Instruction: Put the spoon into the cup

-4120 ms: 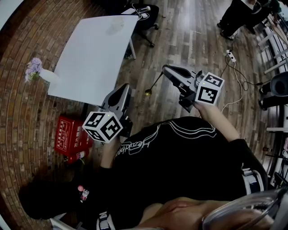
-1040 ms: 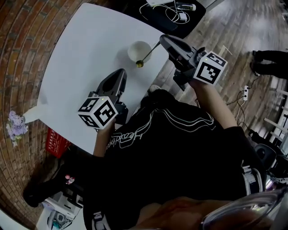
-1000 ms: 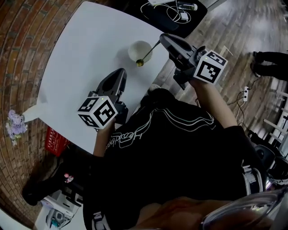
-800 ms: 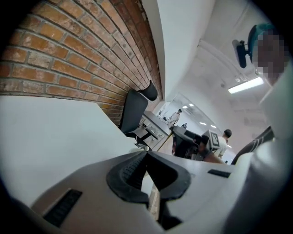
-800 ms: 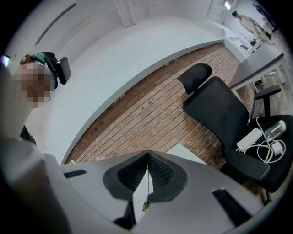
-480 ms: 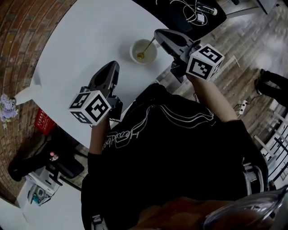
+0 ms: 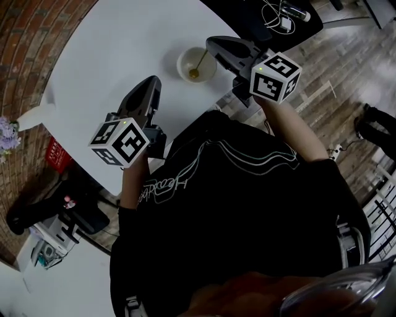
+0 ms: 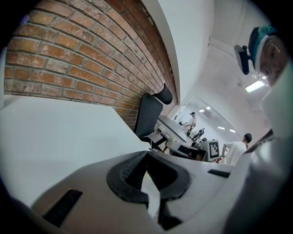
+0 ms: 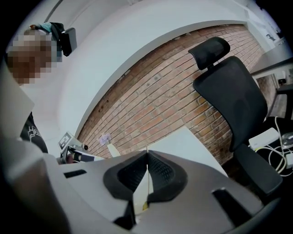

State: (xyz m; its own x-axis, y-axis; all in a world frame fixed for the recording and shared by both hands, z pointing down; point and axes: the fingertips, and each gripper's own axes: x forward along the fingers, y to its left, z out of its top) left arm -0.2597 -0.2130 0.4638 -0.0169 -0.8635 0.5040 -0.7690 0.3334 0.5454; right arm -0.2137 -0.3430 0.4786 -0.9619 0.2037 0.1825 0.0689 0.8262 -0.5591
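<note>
A white cup point(image 7: 196, 64) stands on the white table point(image 7: 111, 56) near its right edge. The gold spoon point(image 7: 195, 70) slants down into the cup, its bowl low inside. My right gripper point(image 7: 211, 44) is just right of the cup, shut on the spoon's thin handle point(image 9: 147, 176), which shows as a thin line between the pads. My left gripper point(image 7: 150, 84) hovers over the table to the cup's lower left, shut with nothing in it. In the left gripper view its tips point(image 8: 146, 154) meet over bare tabletop.
A black office chair point(image 9: 231, 96) stands beyond the table's far side before a brick wall point(image 9: 174, 91). A vase of purple flowers point(image 7: 7, 133) is at the table's left corner, a red box point(image 7: 57, 155) on the floor. Cables lie on a dark surface point(image 7: 281, 15).
The right gripper has sunk with the spoon: its bowl was by the cup's near rim and now sits inside the cup. The left gripper has dropped slightly toward the table.
</note>
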